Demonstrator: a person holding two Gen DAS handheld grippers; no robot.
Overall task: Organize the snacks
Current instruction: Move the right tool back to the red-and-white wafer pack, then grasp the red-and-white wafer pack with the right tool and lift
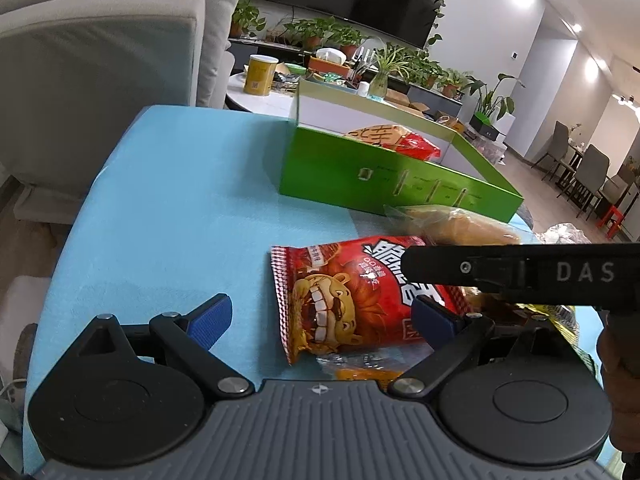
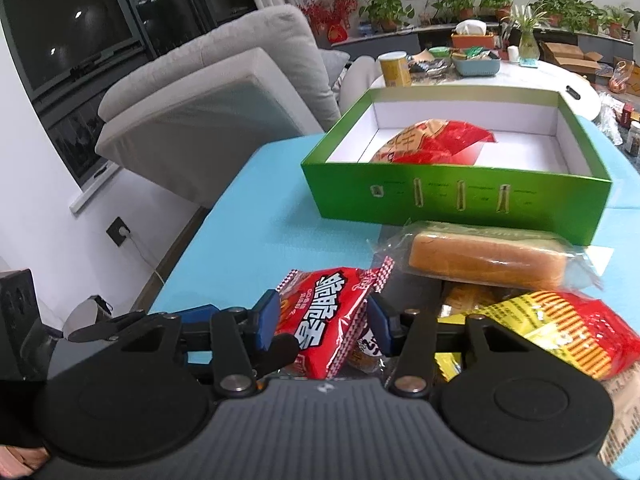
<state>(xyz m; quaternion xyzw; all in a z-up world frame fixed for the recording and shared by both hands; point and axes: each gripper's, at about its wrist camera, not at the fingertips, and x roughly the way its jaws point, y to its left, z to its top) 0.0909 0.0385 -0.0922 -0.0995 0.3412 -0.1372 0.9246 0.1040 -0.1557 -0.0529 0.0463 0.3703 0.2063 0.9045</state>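
Right hand-held gripper pinches red snack packet; left hand-held gripper gapes wide, partly hidden.

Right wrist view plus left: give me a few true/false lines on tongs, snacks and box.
1. The right tongs are closed on the red snack packet. True.
2. The green box holds no snacks. False: one red-and-tan packet lies inside it.
3. The left tongs are open and hold nothing. True.
4. The wrapped bread slice lies inside the box. False: it lies on the blue cloth, in front of the box's near wall.
5. The yellow-and-red packet lies to the right of the gripped packet in the right wrist view. True.
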